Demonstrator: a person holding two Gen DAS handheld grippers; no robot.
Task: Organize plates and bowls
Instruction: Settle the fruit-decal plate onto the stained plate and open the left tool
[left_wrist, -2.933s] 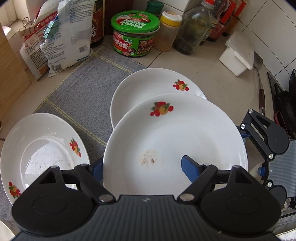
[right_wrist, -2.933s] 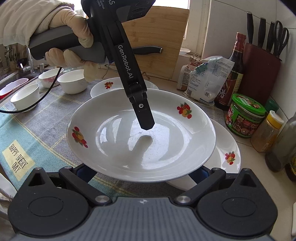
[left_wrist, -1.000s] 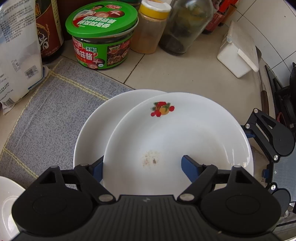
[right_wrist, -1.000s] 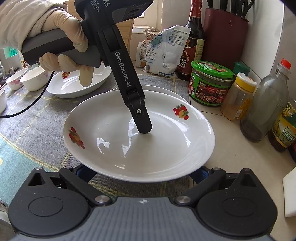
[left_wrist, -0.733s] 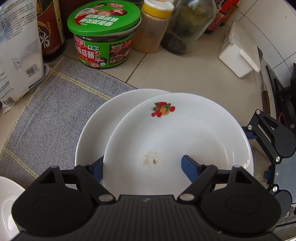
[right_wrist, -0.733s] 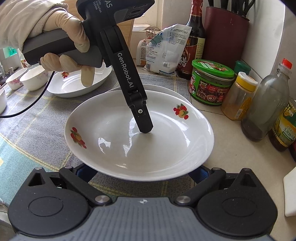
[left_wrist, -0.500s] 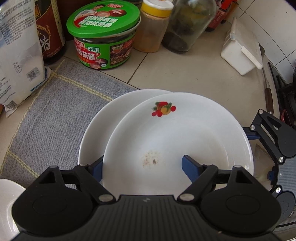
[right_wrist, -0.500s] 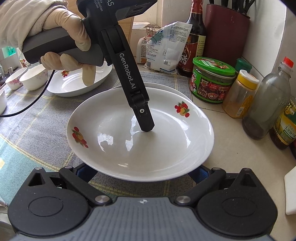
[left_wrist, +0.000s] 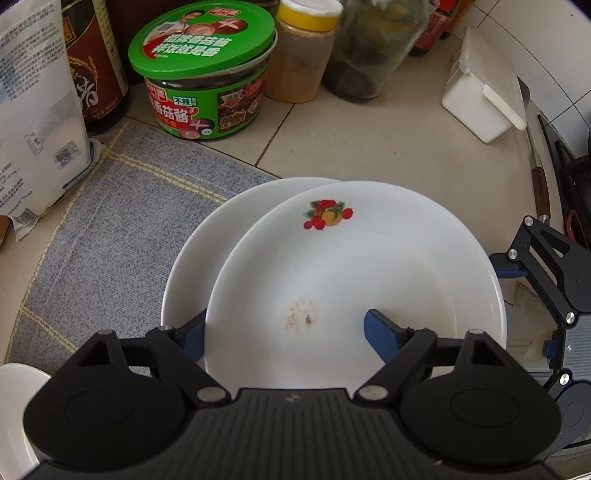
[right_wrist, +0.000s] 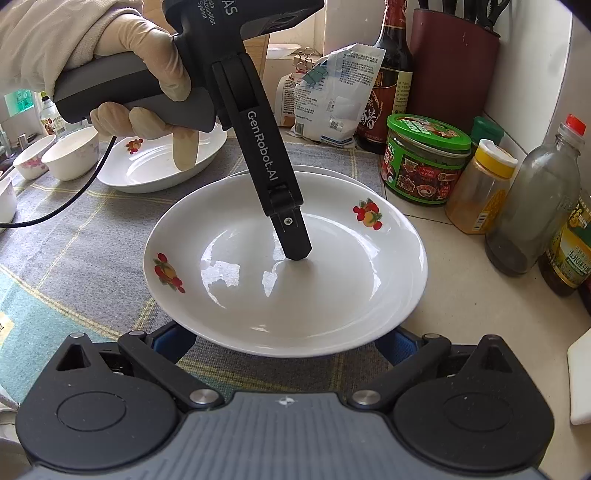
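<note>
A white plate with fruit prints (left_wrist: 354, 280) (right_wrist: 284, 277) is held over a second white plate (left_wrist: 199, 258) (right_wrist: 332, 173) that lies on the grey mat. My left gripper (left_wrist: 284, 328) is shut on the top plate's rim, one finger (right_wrist: 291, 236) inside the plate, the other under it. My right gripper (right_wrist: 284, 343) sits low under the plate's near edge, its fingers spread wide; whether they touch the plate is hidden. A third plate (right_wrist: 162, 166) and small white bowls (right_wrist: 70, 151) stand at the far left.
A green-lidded jar (left_wrist: 203, 74) (right_wrist: 424, 158), a yellow-capped spice jar (right_wrist: 480, 184), glass bottles (right_wrist: 532, 199), a sauce bottle (right_wrist: 388, 81) and a flour bag (right_wrist: 332, 96) line the back. A white box (left_wrist: 480, 96) and a knife block (right_wrist: 450, 59) stand by the tiled wall.
The held plate has moved with both grippers toward the jars and sunk lower over the second plate, covering more of it.
</note>
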